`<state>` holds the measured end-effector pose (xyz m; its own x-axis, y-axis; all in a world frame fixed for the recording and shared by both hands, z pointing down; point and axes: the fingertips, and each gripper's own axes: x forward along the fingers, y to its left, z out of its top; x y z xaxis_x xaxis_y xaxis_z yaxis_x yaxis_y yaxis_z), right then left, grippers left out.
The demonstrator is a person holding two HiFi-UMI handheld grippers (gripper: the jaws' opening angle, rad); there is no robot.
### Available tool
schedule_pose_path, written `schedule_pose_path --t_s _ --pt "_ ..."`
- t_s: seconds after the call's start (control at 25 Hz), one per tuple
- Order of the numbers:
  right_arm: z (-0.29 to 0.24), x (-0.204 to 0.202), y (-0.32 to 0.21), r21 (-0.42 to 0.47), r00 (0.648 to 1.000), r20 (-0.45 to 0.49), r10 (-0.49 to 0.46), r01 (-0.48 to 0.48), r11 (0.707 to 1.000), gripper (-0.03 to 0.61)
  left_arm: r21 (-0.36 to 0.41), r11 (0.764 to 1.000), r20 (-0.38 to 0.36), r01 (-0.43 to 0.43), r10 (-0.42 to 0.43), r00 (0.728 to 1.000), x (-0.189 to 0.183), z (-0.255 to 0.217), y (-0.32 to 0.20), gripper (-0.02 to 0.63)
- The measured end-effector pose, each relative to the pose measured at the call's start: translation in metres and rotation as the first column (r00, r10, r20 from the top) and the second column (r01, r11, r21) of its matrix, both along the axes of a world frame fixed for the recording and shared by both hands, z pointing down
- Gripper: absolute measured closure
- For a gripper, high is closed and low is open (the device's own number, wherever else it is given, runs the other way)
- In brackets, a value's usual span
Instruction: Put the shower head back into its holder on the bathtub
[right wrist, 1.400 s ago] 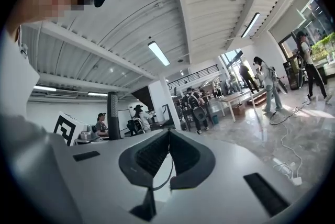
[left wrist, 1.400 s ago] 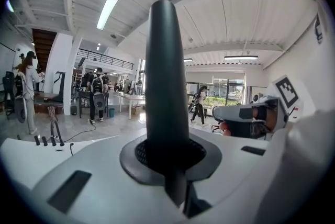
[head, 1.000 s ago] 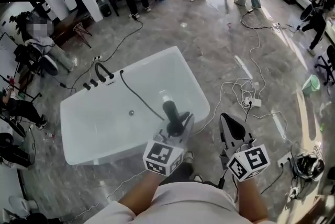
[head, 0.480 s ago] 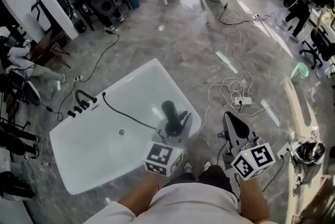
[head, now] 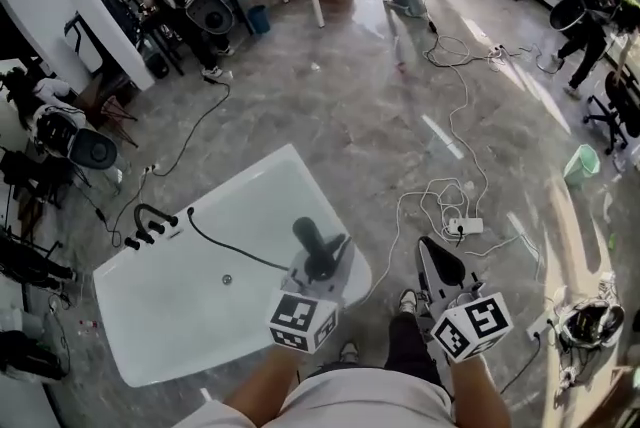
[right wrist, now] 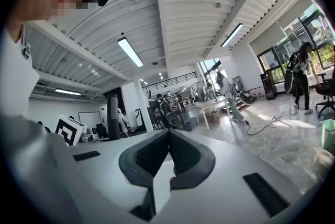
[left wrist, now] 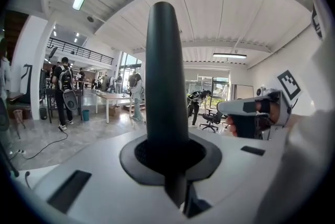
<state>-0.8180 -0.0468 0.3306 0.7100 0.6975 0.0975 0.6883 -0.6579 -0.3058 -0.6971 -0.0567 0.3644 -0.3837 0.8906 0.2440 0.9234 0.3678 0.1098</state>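
Looking down at a white freestanding bathtub [head: 180,326] on a grey marble floor. I am holding the dark shower head [head: 310,238] upright by its handle in my left gripper [head: 322,266], over the tub's near-right corner. In the left gripper view its jaws are clamping snugly round the handle [left wrist: 165,76], which is rising straight up between them. My right gripper [head: 432,253] is hovering beside the tub, over bare floor. Its jaws are pressed fully together and are carrying nothing.

As I judge it, the task is only partly done. The shower head is lifted and gripped, but it is well apart from the dark fittings on the tub's far-left rim, where the holder should be. I cannot tell which of those fittings is the holder. Carrying the head across the tub and seating it is what remains.

Counting what I am seeing:
- One bathtub, with one small round drain [head: 227,279] in its floor.
- One shower head.
- One thin dark hose [head: 240,256], running from the fittings across the tub to the head.
- One curved spout [head: 150,212], with a few small knobs [head: 140,236] beside it, too small to count surely.
- Two grippers.

Loose white cables [head: 450,186] are lying on the floor to the right.
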Motion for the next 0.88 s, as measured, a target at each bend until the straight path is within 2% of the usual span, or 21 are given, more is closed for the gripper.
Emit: schedule_pose_path --t_s 0.4,0.56,0.88 --pt "-0.001 -0.015 0.117 -0.034 0.980 0.030 -0.194 0.195 0.980 0.565 -0.007 0.987 -0.013 0.164 -0.164 0.986 -0.026 0.000 0.107 0.574" --pt "-0.003 -0.013 0.140 -0.029 0.973 0.010 -0.232 0.233 0.972 0.565 -0.012 0.982 -0.027 0.190 -0.190 0.981 -0.031 -0.006 0.132 0.574" --pt "-0.013 0.017 0.176 -0.038 0.955 0.006 -0.295 0.295 0.955 0.565 -0.009 0.971 -0.029 0.240 -0.240 0.970 -0.011 -0.013 0.170 0.574"
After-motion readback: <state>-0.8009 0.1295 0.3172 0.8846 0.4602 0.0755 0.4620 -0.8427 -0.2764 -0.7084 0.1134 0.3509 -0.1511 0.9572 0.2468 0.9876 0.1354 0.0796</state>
